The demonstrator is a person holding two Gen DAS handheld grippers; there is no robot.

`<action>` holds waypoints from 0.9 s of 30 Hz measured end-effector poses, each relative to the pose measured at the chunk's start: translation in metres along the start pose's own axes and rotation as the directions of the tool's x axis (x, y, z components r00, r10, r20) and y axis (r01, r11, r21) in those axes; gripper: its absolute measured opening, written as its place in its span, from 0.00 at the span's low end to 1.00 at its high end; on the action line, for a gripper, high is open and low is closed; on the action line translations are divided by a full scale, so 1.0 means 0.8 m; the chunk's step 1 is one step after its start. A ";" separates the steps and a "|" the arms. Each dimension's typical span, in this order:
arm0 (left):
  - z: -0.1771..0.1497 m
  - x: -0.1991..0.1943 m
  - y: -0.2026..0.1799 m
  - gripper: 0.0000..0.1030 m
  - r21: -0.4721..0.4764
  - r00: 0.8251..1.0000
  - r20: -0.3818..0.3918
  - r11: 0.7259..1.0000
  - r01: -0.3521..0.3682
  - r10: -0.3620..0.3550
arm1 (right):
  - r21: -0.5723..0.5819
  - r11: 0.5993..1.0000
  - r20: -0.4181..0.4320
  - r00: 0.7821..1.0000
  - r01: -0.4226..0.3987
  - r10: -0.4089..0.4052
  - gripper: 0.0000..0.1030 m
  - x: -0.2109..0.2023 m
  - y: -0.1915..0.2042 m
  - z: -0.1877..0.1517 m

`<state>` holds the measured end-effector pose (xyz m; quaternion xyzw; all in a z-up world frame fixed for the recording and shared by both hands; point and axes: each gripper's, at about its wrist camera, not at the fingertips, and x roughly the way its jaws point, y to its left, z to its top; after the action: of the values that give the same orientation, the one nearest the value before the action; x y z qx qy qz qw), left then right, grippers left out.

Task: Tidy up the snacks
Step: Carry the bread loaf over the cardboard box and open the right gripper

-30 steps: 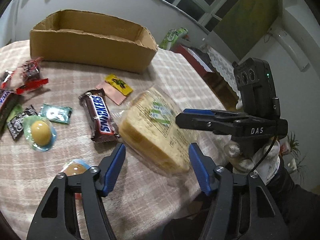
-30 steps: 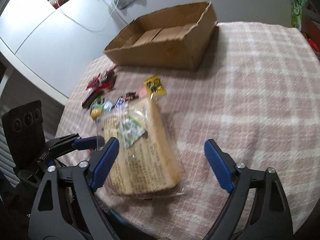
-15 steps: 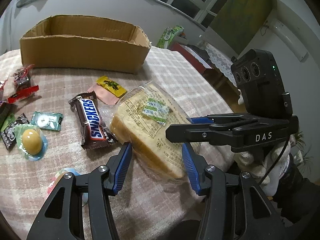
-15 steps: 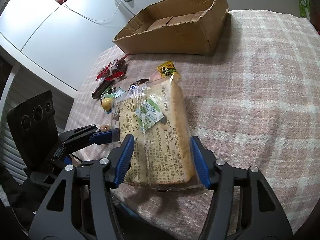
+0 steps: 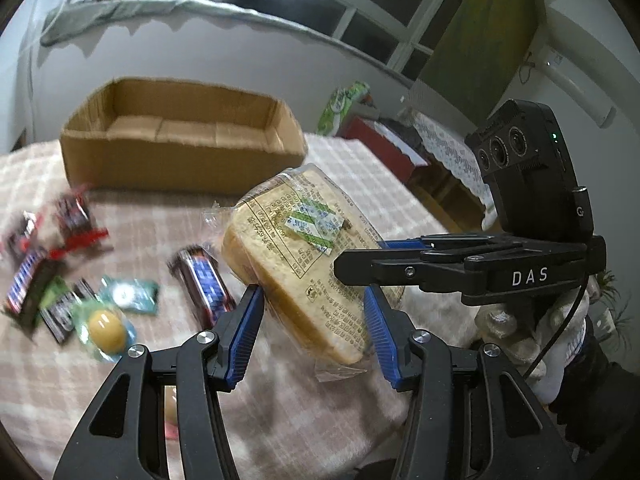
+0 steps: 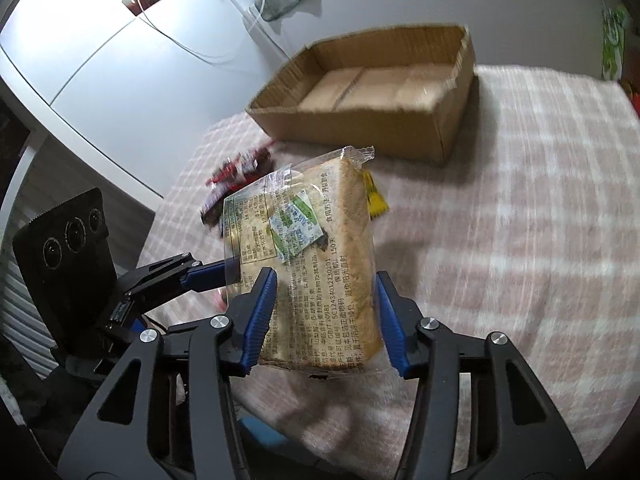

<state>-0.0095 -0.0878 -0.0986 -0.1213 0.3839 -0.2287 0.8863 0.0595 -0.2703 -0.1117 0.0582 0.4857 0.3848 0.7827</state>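
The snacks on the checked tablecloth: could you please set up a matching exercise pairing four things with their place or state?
Things:
1. bagged bread
2. cardboard box
3. Snickers bar
4. yellow candy packet

Places or states:
A. lying on the cloth left of the bread in the left wrist view
B. open-topped, nothing visible inside, at the far side of the table
C. partly hidden behind the bread's right edge in the right wrist view
D. clamped by both the left gripper and the right gripper, raised off the cloth

Pairs: 1-D, 2-B, 3-A, 4-C

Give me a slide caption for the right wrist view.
Both tools grip a bagged bread slice before the empty cardboard box.
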 end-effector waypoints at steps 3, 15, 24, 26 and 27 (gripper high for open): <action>0.018 -0.010 0.005 0.48 0.004 0.999 0.040 1.000 -0.015 0.014 | -0.024 1.000 0.030 1.000 -0.002 0.003 0.50 -0.004 0.012 0.025; 0.109 -0.006 0.045 0.48 0.026 0.990 0.125 0.997 -0.075 0.071 | -0.012 0.999 0.128 0.991 -0.032 0.033 0.50 0.011 0.019 0.133; 0.139 0.032 0.096 0.48 -0.035 0.988 0.101 0.993 -0.115 0.118 | 0.005 1.000 0.123 0.992 -0.005 0.005 0.50 0.059 0.006 0.181; 0.140 0.039 0.104 0.48 -0.046 0.987 0.093 0.991 -0.124 0.128 | 0.004 1.000 0.115 0.993 -0.001 0.001 0.50 0.068 0.004 0.186; 0.141 0.040 0.106 0.48 -0.051 0.987 0.092 0.991 -0.127 0.132 | 0.005 1.000 0.115 0.993 0.000 0.000 0.50 0.071 0.003 0.187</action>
<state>0.1197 -0.0259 -0.0757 -0.1267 0.3535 -0.1559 0.9136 0.1919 -0.1891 -0.0731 0.0820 0.4408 0.3797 0.8092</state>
